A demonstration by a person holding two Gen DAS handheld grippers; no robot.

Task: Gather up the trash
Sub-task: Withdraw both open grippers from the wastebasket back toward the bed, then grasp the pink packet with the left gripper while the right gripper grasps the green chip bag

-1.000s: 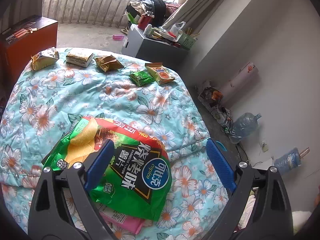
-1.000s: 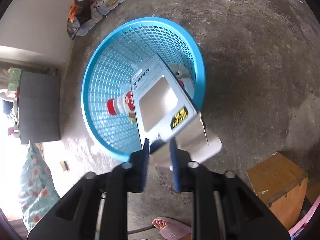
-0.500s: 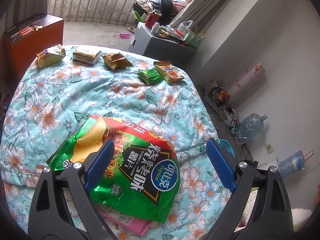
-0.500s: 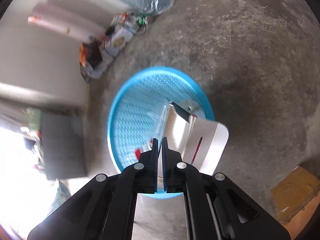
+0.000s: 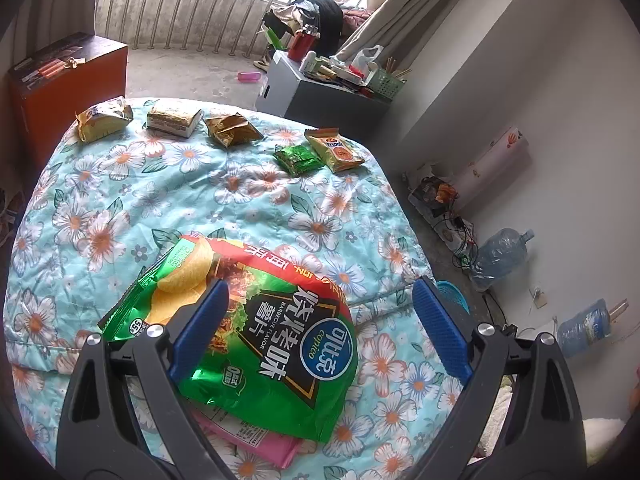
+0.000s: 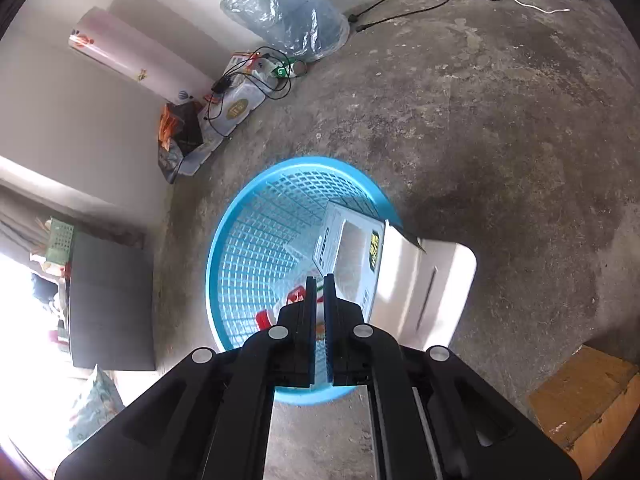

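In the left wrist view my left gripper [image 5: 320, 320] is open over a green chip bag [image 5: 256, 332] lying on a pink packet [image 5: 256, 438] on the flowered quilt [image 5: 160, 208]. Several small snack wrappers [image 5: 232, 130] lie along the quilt's far edge. In the right wrist view my right gripper [image 6: 319, 280] is shut and empty above a blue basket [image 6: 228, 248]. A white cable box [image 6: 360, 248] leans in the basket, its open flap [image 6: 424, 280] hanging over the rim, beside a plastic bottle with a red cap [image 6: 280, 308].
A grey cabinet [image 5: 320, 96] and an orange box [image 5: 68, 88] stand beyond the bed. Water jugs [image 6: 284, 8], cables and a roll [image 6: 136, 60] line the wall. A cardboard box [image 6: 584, 396] sits on the concrete floor at right.
The right gripper let go of the white cable box, which dropped into the basket, and the gripper pulled back and up. The left gripper drew back slightly over the chip bag.
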